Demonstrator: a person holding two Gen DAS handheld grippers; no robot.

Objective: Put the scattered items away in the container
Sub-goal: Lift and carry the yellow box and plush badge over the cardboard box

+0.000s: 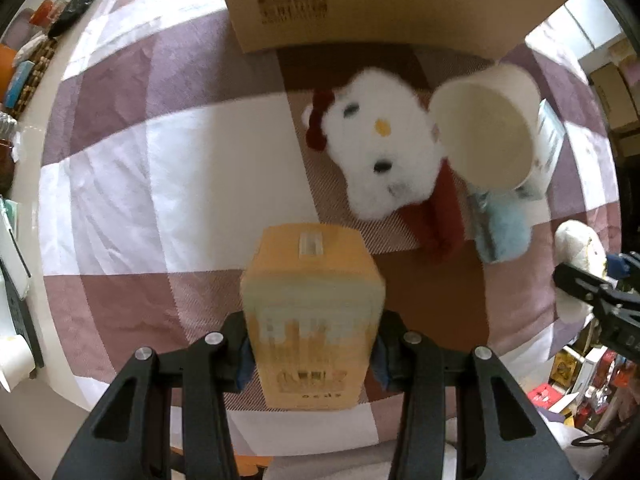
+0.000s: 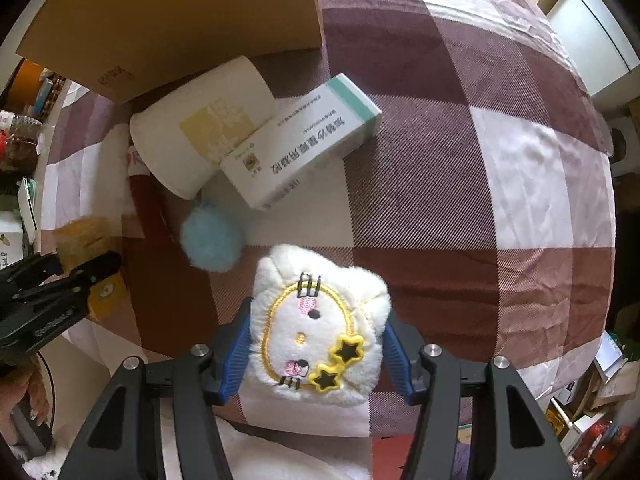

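orange box [image 1: 312, 316] upright, held | star plush [image 2: 320, 332] held | cup [image 2: 200, 136], med box [image 2: 300, 144], cat plush [image 1: 380, 148] by carton [image 1: 360, 0]

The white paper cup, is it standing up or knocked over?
Knocked over. The white paper cup lies on its side on the checked cloth, its empty mouth facing the left camera.

Right gripper [image 2: 316, 344] has its blue pads squeezing a fluffy white plush pouch [image 2: 320, 320] with yellow stars. Beyond: fuzzy light-blue pompom [image 2: 211, 240], white-and-teal medicine box [image 2: 304, 140] leaning on a white paper cup [image 2: 200, 128], brown cardboard box [image 2: 172, 20].
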